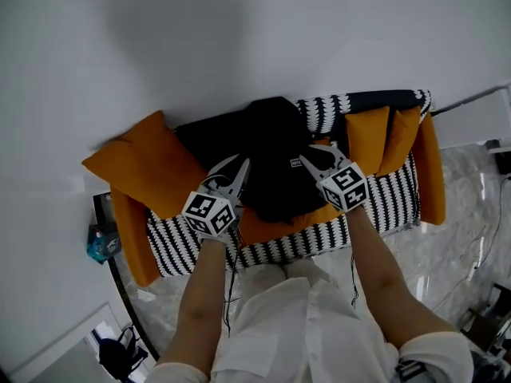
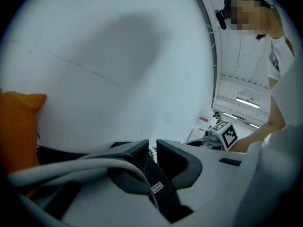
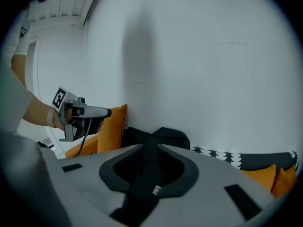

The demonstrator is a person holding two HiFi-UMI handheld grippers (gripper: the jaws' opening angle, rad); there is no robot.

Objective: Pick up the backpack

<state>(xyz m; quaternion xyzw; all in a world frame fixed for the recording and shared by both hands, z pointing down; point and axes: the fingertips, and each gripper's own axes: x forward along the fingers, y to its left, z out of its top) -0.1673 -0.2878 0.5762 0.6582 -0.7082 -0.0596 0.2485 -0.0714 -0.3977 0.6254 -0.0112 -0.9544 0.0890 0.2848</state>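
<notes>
white wall (image 1: 239,38) is filling the background behind a sofa (image 1: 395,202) in a black-and-white cover, with orange cushions (image 1: 144,166) leaning at both ends. the backpack (image 1: 275,162), black and slumped, is lying on the seat between the cushions, and as far as the head view shows it is resting there rather than hanging in the air. the left gripper (image 2: 152,146) is reaching in from the bag's left side with its jaws pressed together on a black strap (image 2: 163,197) running back between them. the right gripper (image 3: 150,149) is pointing at the bag from the other side; its jaws are standing a little apart, and a second strap (image 3: 142,193) is lying in the gap, seemingly unpinched. so the pick-up is looking only partly secured: one strap is being held, the other is sitting loose, and the lift off the sofa is appearing not yet done.
</notes>
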